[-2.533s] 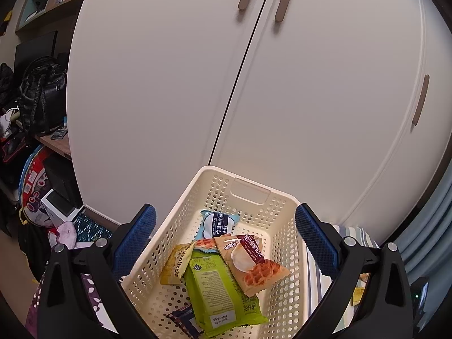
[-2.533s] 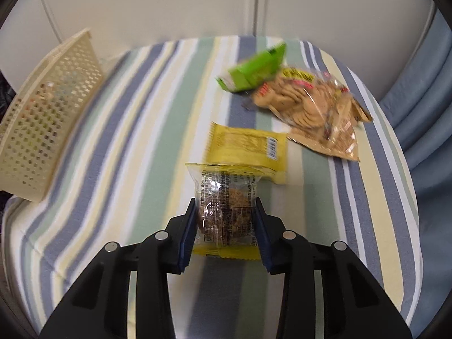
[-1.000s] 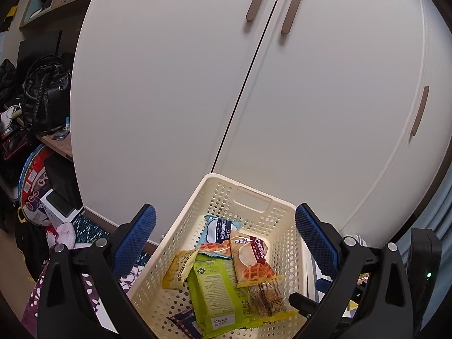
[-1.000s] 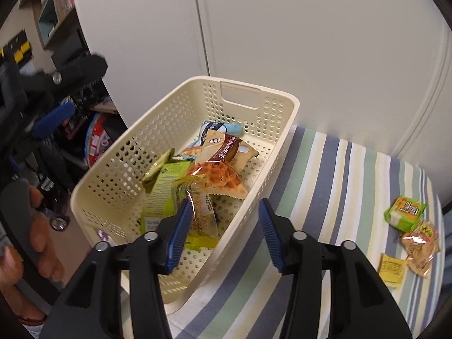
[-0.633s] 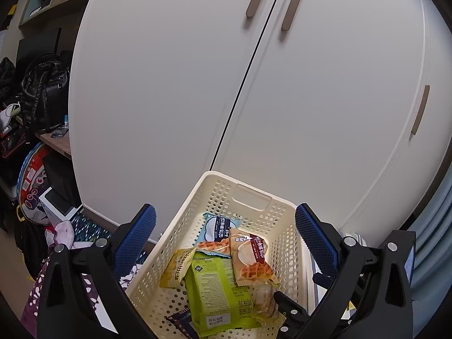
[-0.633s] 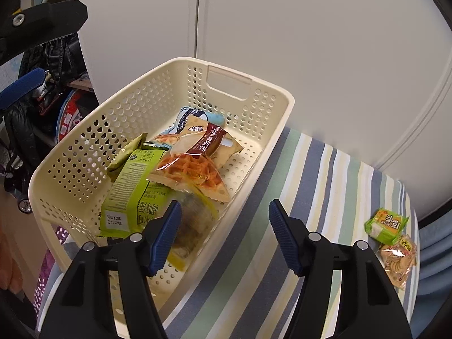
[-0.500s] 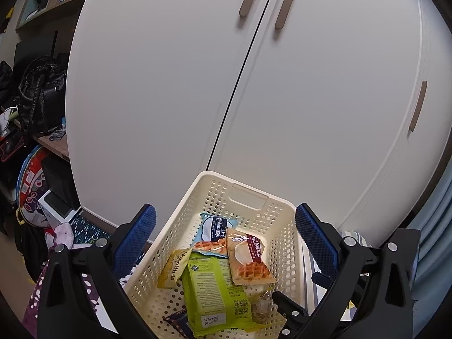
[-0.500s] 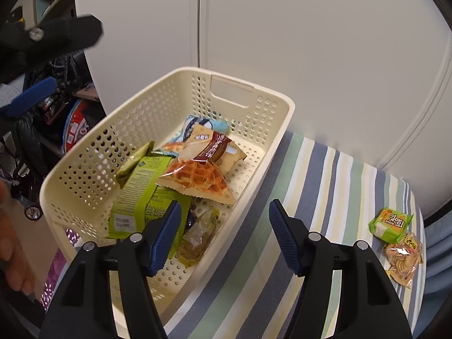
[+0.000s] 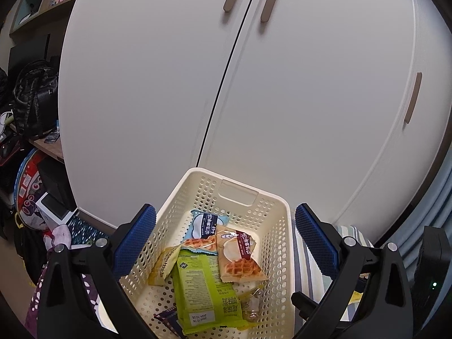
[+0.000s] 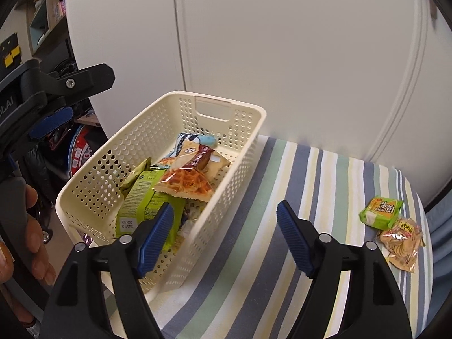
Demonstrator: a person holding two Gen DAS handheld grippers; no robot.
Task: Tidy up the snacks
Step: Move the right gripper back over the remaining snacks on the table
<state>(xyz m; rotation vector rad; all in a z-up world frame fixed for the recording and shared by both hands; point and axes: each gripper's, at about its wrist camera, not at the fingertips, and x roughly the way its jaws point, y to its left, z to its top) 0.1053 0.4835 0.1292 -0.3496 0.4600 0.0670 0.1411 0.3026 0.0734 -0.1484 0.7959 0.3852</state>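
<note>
Our right gripper (image 10: 223,236) hung empty with its jaws wide over the near corner of the cream basket (image 10: 255,130), and our left gripper (image 9: 224,238), equally wide and empty, hovered above the basket's packets: the green bag (image 9: 206,285), the waffle packs (image 9: 237,254) and a small clear packet (image 9: 250,305). We judged most of the sorting done, with a green cracker pack (image 10: 381,212) and a clear biscuit bag (image 10: 401,241) left well apart on the striped cloth (image 10: 282,226), nothing blocking them.

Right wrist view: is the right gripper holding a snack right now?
No. The right gripper is open with nothing between its blue pads, hanging over the near rim of the cream basket.
</note>
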